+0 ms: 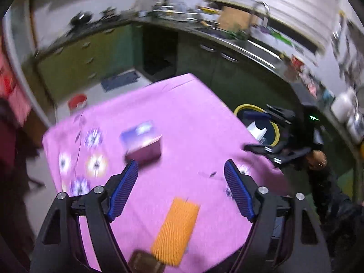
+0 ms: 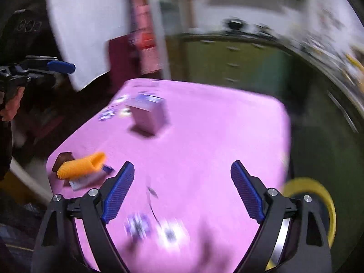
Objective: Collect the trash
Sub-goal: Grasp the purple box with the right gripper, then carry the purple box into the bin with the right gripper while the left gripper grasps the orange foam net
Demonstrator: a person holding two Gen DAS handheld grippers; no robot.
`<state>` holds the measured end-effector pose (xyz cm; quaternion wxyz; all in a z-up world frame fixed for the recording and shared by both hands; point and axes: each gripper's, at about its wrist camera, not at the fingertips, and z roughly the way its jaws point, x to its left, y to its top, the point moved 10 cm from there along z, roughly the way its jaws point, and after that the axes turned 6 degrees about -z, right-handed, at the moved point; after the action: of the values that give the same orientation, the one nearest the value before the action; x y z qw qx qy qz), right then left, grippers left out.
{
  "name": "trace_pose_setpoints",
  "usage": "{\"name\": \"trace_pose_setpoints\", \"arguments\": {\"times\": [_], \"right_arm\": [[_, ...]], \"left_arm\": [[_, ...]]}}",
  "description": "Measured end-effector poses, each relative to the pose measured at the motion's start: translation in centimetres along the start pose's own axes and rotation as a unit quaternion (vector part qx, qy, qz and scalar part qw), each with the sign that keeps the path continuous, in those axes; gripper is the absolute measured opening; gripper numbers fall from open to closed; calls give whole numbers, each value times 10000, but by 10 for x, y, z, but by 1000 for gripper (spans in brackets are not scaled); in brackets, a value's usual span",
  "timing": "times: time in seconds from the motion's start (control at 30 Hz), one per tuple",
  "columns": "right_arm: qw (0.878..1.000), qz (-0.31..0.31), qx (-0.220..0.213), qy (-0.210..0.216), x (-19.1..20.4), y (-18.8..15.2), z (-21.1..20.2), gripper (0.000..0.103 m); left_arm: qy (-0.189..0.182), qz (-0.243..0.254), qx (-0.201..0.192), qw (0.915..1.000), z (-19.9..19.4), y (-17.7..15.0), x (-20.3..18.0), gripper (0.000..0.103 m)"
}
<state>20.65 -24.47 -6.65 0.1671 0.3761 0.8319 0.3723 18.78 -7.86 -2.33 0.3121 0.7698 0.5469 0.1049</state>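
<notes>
Orange and ribbed, one flattened corrugated wrapper (image 1: pixel 174 232) lies near the edge of the pink cloth-covered table (image 1: pixel 186 118); the right wrist view shows it (image 2: pixel 79 166) resting partly on a single white-and-blue packet (image 2: pixel 87 180), with one small dark brown piece (image 2: pixel 62 158) just beside it at the cloth's border. One purple cardboard box (image 1: pixel 142 142) stands upright toward the middle of the table, well apart from the wrapper. Beyond the table's far side sits one round bin with a yellow rim (image 1: pixel 258 124) holding a white scrap, and one red container (image 1: pixel 77 101) is on the floor past the opposite corner.

Two grippers are in play. The left gripper (image 1: pixel 180 174) hangs above the table with its blue ribbed fingers (image 1: pixel 124 191) spread wide and nothing between them; the wrapper lies below that gap. The right gripper (image 2: pixel 182 174) hovers likewise, jaws wide apart and empty, over a bare stretch of pink cloth.

The cloth between box and wrapper is uncluttered apart from printed flower motifs (image 1: pixel 93 152), which are too blurred to count. Green cabinets (image 1: pixel 86 61) ring the table closely.
</notes>
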Motion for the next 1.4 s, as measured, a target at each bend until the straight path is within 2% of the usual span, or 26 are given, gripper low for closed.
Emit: {"name": "trace_pose_setpoints", "arguments": {"times": [0.17,0.4,0.6,0.7,0.77,0.9,1.1,1.27,1.4], "right_arm": [[9955,-843,94,427,34,58,89,91],[9790,-1894,486,578,63,92,177,96],[9671,-2137,841,1095,73,95,220,97],[9672,-2036,909,1215,72,94,232,97],[9672,-1991,935,1270,74,90,229,93],[9661,-1918,1042,1378,76,81,228,73],[9761,-1255,994,1469,67,74,218,59],[9839,-864,808,1339,58,69,181,54],[9917,-599,527,1003,43,62,125,54]], "left_arm": [[-105,-499,-75,9987,-14,-40,42,74],[-449,-812,-82,9957,-11,-69,59,74],[-581,-969,53,9936,0,-75,69,74],[-597,-986,111,9933,5,-78,71,74],[-596,-966,165,9934,8,-78,70,74],[-616,-923,220,9936,12,-79,66,74],[-637,-834,204,9943,11,-81,59,77],[-680,-754,244,9945,10,-83,52,77],[-795,-557,306,9948,10,-84,36,77]]}}
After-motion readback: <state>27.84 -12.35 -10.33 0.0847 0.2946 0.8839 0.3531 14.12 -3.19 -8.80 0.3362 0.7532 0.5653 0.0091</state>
